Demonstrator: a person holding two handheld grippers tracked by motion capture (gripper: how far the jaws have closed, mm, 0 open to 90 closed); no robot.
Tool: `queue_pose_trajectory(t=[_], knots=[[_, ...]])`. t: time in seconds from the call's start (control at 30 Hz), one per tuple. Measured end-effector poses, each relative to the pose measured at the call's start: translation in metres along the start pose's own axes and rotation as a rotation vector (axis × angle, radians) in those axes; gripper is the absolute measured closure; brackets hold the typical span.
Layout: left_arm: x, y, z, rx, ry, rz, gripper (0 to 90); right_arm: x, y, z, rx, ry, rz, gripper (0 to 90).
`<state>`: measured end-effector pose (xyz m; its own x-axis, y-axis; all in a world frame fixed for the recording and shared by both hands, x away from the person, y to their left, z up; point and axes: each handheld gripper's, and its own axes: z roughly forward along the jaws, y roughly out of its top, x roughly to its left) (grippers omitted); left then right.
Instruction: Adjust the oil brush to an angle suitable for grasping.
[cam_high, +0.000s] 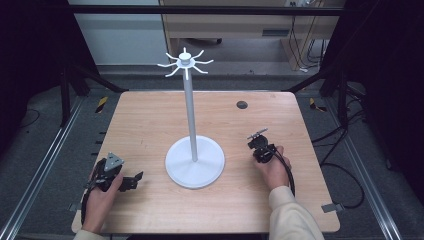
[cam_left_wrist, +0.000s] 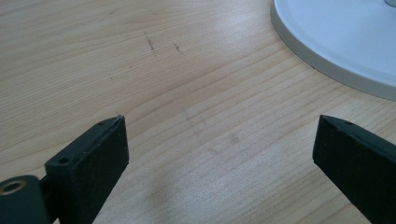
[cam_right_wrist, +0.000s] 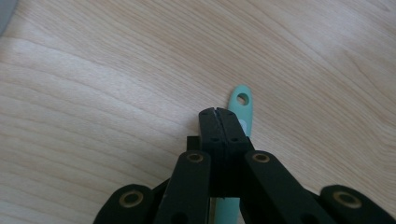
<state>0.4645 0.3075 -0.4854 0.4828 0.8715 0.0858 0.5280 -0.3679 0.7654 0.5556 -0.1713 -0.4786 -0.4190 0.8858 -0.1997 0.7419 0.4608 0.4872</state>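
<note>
right gripper (cam_right_wrist: 218, 112) clamped beside teal handle (cam_right_wrist: 241, 105).

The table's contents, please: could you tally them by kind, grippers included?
Grippers: 2 (left gripper, right gripper)
White hook stand: 1
Mint-green handle with a hanging hole: 1, under the right gripper
Total: 4

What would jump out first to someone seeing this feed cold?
The tall white hook stand at the table's centre, its curved hooks fanning out at the top. Next, the right gripper, right of the stand's base, with its jaws together and a mint-green handle with a hanging hole poking out past them. The left gripper rests open near the table's front left.
</note>
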Motion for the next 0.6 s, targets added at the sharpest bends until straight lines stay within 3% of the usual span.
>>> queue_pose_trajectory(t=[0.1, 0.3, 0.4, 0.6], knots=[[-0.001, 0.000, 0.000, -0.005, 0.001, 0.002, 3.2, -0.005, -0.001, 0.000, 0.003, 0.003, 0.037, 90.0], [0.000, 0.000, 0.000, -0.004, -0.002, 0.002, 3.1, -0.016, -0.005, -0.019, -0.053, 0.071, 0.133, 90.0], [0.000, 0.000, 0.000, -0.005, -0.003, 0.001, 3.1, -0.019, -0.010, -0.027, -0.026, 0.082, 0.166, 89.9], [-0.001, 0.000, 0.001, -0.005, -0.006, 0.002, 3.1, -0.024, -0.019, -0.038, 0.032, 0.084, 0.172, 85.7]])
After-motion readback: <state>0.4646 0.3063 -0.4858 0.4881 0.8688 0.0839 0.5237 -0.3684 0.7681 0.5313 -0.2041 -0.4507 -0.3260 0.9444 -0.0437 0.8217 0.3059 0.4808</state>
